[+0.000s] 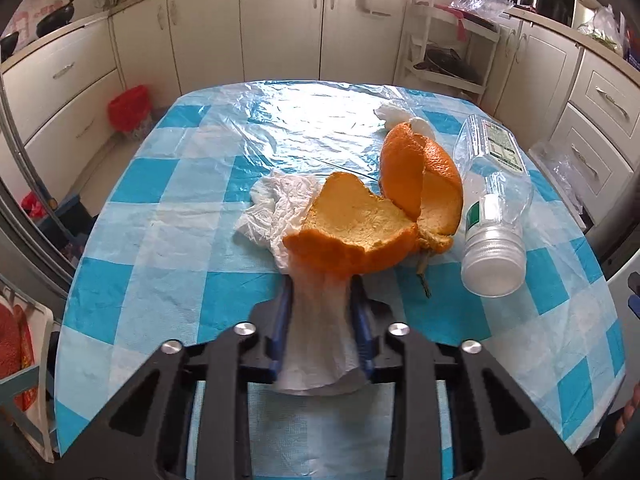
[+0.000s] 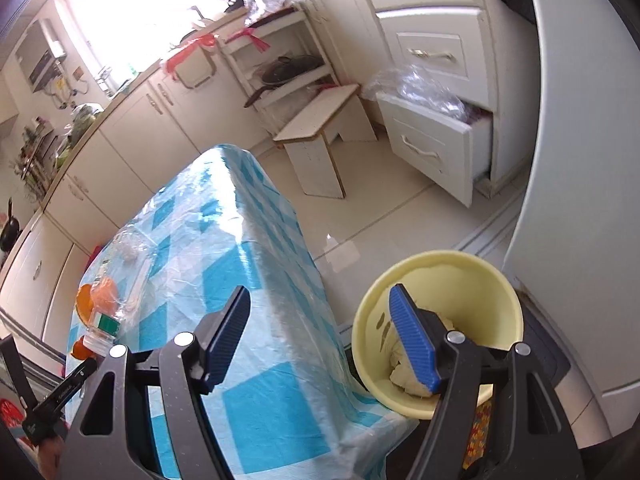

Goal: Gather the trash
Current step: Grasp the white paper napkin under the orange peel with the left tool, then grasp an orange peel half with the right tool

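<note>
The crumpled tissue (image 1: 316, 320) lies on the checked table (image 1: 160, 240), clamped between the left gripper (image 1: 322, 280) fingers, with the orange peel (image 1: 360, 228) resting on its far end. The grip suits dragging both together. Only the right wrist view shows the yellow bin (image 2: 472, 276) beside the table, under the wide-open, empty right gripper (image 2: 320, 340).

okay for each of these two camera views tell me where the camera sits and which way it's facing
Left wrist: sits behind the left tool, looking across the blue checked table; its blue fingers pinch a crumpled white tissue beside orange peel.
Right wrist: sits behind the open right tool, tilted over the table's edge, above a yellow plastic bin on the floor.
Shared: table, peel, clear plastic bottle.
</note>
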Demonstrator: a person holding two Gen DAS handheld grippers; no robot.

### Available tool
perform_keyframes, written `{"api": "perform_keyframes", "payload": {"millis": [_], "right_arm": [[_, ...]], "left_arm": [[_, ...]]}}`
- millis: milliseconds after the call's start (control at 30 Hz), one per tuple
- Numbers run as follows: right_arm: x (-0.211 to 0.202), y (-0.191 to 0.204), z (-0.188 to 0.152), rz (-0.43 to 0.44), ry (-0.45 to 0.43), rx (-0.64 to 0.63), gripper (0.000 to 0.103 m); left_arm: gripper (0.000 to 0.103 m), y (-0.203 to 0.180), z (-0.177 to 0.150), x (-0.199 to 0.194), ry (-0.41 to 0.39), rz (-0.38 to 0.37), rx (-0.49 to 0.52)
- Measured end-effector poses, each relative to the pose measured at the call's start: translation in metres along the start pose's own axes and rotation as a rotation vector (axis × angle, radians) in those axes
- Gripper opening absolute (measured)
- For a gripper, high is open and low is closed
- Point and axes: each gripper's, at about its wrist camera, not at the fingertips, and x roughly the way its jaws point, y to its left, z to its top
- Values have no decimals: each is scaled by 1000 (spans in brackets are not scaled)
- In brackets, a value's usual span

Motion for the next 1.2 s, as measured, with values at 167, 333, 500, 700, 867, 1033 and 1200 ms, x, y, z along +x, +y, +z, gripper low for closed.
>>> {"api": "perform_keyframes", "payload": {"millis": [167,333,500,700,867,1033,1200], "right_arm": [[-1,30,-3,30,-19,-108,69],[-9,70,-14,105,-34,-248,70],[-16,133,-39,251,-5,-462,72],[-1,225,-72,361,54,-716,72],[26,291,-86,358,84,-931,71],[53,325,-103,318,159,-1129,53],[85,332,-117,275,289,-1184,20]], "left_arm": [[8,21,-11,-13,-12,-2,-16],[7,50,-31,-36,-14,-14,-34],[7,77,-42,-47,-14,-37,-46],[19,95,-43,-47,-29,-45,-72],[23,102,-48,-45,-43,-60,-84],[24,107,-52,-44,-49,-69,-97],[25,112,-51,-44,-50,-75,-101]]}}
